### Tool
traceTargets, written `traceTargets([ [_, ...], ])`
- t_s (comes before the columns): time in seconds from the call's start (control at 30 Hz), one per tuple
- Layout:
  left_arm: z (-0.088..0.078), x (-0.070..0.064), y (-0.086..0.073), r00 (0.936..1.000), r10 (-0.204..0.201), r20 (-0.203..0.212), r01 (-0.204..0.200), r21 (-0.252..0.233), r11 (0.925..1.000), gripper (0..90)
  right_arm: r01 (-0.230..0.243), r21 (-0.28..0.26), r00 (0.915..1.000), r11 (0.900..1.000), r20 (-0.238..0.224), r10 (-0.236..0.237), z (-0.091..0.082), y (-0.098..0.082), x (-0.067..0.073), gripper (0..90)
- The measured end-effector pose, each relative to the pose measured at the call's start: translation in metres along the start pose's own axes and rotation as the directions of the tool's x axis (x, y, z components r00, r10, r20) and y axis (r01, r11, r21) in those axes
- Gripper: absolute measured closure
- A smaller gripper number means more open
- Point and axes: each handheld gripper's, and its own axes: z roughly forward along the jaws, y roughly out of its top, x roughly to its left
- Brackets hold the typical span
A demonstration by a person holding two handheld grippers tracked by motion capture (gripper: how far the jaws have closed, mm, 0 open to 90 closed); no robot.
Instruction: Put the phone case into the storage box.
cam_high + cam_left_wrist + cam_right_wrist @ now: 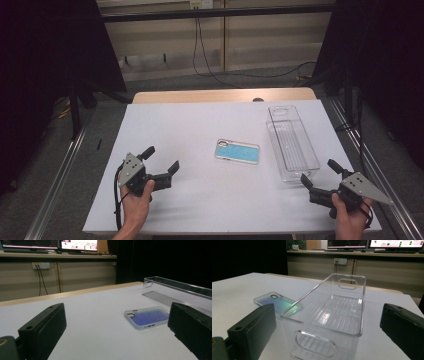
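A phone case (238,151) with a shiny blue back lies flat near the middle of the white table (190,125). To its right stands an empty clear plastic bin (292,142), long side running away from me. My left gripper (161,159) rests low at the front left, open and empty, jaws aimed toward the case (148,317). At the front right my right gripper (320,172) is open and empty too, just short of the bin's near end (317,345). The case (277,301) lies left of the bin in the right gripper view.
The table's wooden far edge (225,95) shows beyond the white top. Black stands and rails (75,105) flank both sides, and cables (205,60) hang down the back wall. Monitors (397,243) sit on a far desk.
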Motion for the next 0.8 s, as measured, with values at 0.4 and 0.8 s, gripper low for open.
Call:
traceTargets([
  [0.4, 0.022, -0.017, 0.005, 0.998, 0.038, 0.05, -0.039, 0.023, 0.999, 2.0, -0.002, 0.009, 1.0, 1.0, 0.006, 0.002, 0.0, -0.001, 0.0, 0.0],
  [0.8, 0.044, -0.029, 0.005, 0.9945, 0.069, 0.079, -0.07, 0.002, 0.9976, 2.0, -0.003, 0.007, 1.0, 1.0, 0.007, 0.003, 0.0, -0.001, 0.0, 0.0],
])
